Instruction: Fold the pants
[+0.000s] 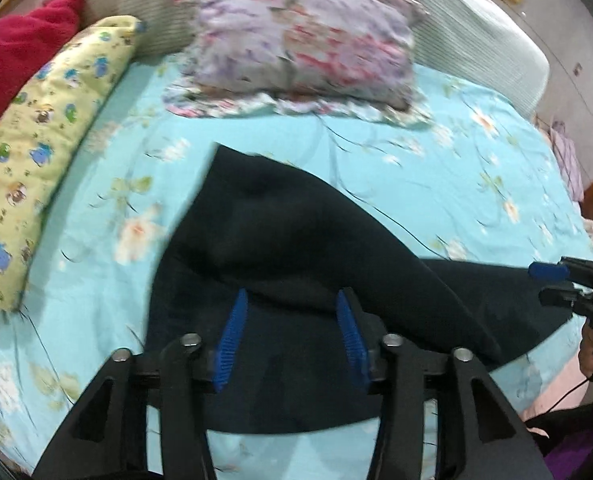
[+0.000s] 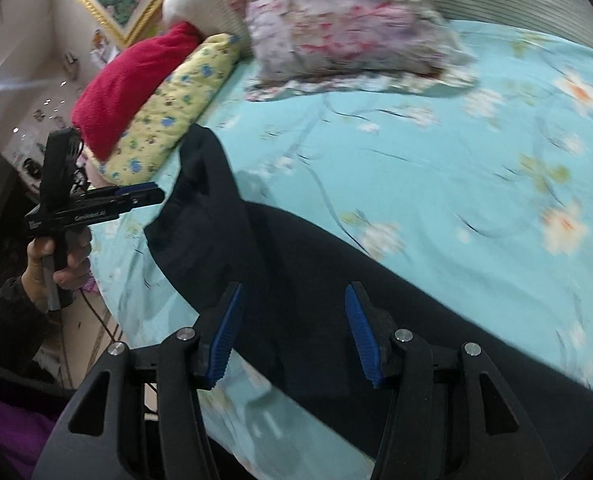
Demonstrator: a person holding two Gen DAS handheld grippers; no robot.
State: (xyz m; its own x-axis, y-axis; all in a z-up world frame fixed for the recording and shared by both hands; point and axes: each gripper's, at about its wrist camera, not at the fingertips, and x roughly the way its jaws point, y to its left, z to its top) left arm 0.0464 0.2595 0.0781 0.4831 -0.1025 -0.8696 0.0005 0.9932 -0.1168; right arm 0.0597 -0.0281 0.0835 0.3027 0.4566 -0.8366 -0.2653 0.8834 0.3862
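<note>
Dark navy pants (image 1: 280,240) lie on a light blue floral bed sheet (image 1: 436,168), partly folded, with one part laid over another. My left gripper (image 1: 292,308) is open above the near part of the pants, its blue pads apart with nothing between them. My right gripper (image 2: 294,300) is open over the pants (image 2: 296,264) near the bed's edge. In the left wrist view the right gripper (image 1: 552,280) shows at the right edge, open. In the right wrist view the left gripper (image 2: 148,194) shows at the left, held in a hand just off the pants.
A floral pillow (image 1: 304,44) lies at the head of the bed against a pale headboard (image 1: 476,28). A yellow patterned pillow (image 1: 44,128) and a red blanket (image 1: 20,48) lie along the left side. The bed's near edge (image 2: 144,332) drops off to the floor.
</note>
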